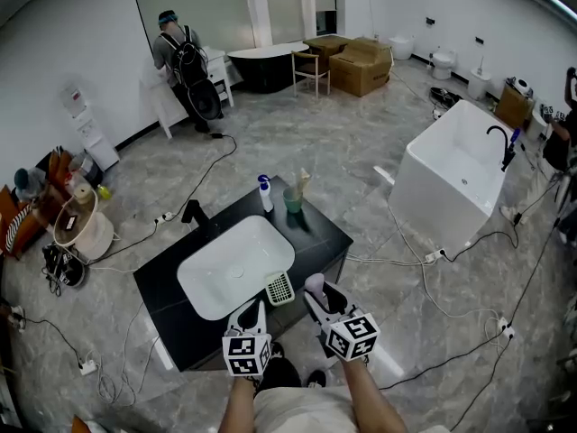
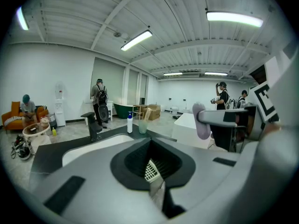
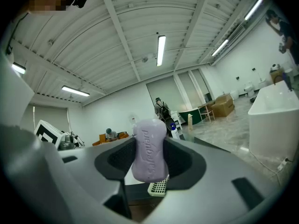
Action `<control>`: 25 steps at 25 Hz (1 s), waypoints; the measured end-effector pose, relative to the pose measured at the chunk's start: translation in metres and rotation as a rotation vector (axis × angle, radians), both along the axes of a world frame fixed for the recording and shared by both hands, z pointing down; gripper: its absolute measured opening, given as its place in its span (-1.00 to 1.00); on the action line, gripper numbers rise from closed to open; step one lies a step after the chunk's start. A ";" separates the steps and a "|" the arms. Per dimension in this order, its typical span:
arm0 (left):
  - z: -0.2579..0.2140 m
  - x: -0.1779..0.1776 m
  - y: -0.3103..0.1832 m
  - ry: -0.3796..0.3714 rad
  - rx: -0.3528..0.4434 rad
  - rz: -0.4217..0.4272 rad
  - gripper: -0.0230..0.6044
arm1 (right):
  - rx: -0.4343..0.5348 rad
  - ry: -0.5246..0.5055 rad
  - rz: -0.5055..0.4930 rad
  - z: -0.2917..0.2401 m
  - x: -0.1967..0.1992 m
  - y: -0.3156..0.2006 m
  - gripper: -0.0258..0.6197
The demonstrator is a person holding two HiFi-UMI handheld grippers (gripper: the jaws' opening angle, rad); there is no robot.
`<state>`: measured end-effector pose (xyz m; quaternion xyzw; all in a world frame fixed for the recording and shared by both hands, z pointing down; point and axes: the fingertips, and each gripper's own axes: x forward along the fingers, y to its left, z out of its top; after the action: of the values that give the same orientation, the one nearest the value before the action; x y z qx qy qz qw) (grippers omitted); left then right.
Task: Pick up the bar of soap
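I am looking down at a black counter point(image 1: 317, 232) with a white sink point(image 1: 209, 289) set in it. My right gripper point(image 3: 149, 158) has hold of the bar of soap point(image 3: 149, 146). The soap is light purple and has letters pressed into it. It stands up tall between the two jaws, and both jaws press on its sides, so they are held wide apart by the soap. From the head view the soap is up off the counter, at the front right corner of the sink and just to the right of the small white soap dish point(image 1: 279, 288). The dish has little slats and sits at the front edge of the sink. My left gripper point(image 2: 154, 149) hangs just beside the right one, over the front of the sink. Its jaws are close together and there is nothing between them. I can see the soap dish through the dark gap in its pads. At the back of the counter stand a white bottle point(image 1: 265, 194) with a blue top and a green cup point(image 1: 293, 200), close to each other. A black tap point(image 1: 192, 212) stands at the left back side of the sink. A big white bathtub point(image 1: 451, 183) is on the floor far off to the right.
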<state>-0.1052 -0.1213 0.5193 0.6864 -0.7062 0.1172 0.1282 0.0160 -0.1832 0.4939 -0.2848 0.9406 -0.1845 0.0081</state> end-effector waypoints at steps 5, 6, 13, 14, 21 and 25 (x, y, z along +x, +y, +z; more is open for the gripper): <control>0.001 -0.004 0.003 0.002 -0.002 -0.009 -0.91 | -0.001 0.002 -0.008 0.001 -0.002 0.002 -0.33; 0.001 -0.004 0.003 0.002 -0.001 -0.011 -0.91 | -0.001 0.003 -0.010 0.002 -0.003 0.003 -0.33; 0.002 -0.009 0.010 0.000 -0.010 -0.019 -0.91 | -0.022 -0.027 -0.029 0.000 -0.009 0.008 -0.33; 0.002 -0.010 0.011 0.001 -0.011 -0.021 -0.91 | -0.024 -0.030 -0.031 -0.001 -0.010 0.009 -0.34; 0.006 -0.009 0.016 0.010 -0.018 -0.025 -0.91 | -0.025 -0.021 -0.032 0.000 -0.011 0.012 -0.34; 0.007 -0.009 0.017 0.010 -0.018 -0.025 -0.91 | -0.028 -0.023 -0.031 0.000 -0.011 0.013 -0.34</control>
<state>-0.1144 -0.1038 0.5266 0.6769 -0.7129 0.1187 0.1395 0.0049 -0.1703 0.4941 -0.2681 0.9422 -0.2007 0.0120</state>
